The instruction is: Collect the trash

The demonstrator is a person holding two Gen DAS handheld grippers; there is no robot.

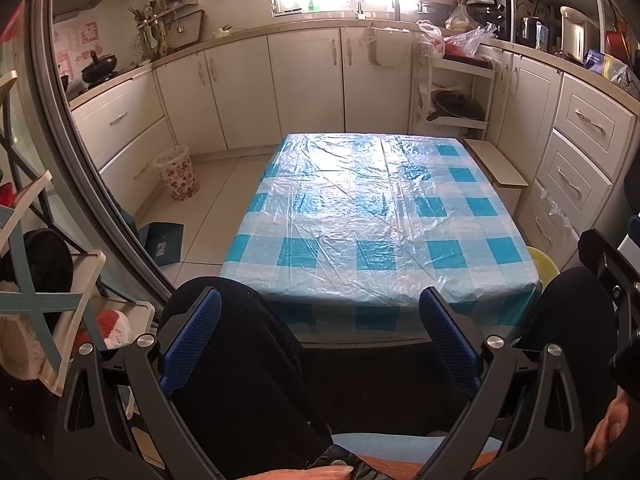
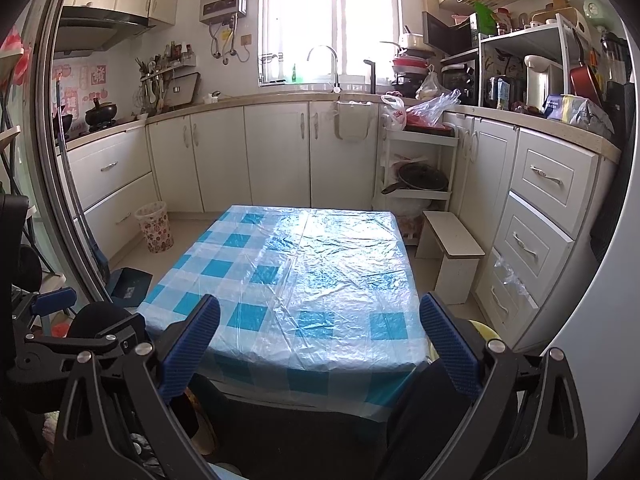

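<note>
A low table (image 1: 380, 216) (image 2: 304, 280) under a blue and white checked plastic cloth stands in front of me; I see no loose trash on it. A flowered waste basket (image 1: 178, 174) (image 2: 155, 227) stands on the floor at the left by the cabinets. My left gripper (image 1: 320, 332) is open and empty, held over dark-clothed knees short of the table's near edge. My right gripper (image 2: 320, 336) is open and empty at the table's near edge. The left gripper's side (image 2: 52, 308) shows at the left of the right wrist view.
A dark dustpan (image 1: 162, 240) (image 2: 130, 284) lies on the floor left of the table. A white stool (image 1: 496, 168) (image 2: 452, 252) stands at the table's right, by the drawers (image 2: 536, 220). A white rack (image 2: 416, 168) with a pan and plastic bags (image 2: 428, 108) stands behind. A door frame (image 1: 80, 140) is at the left.
</note>
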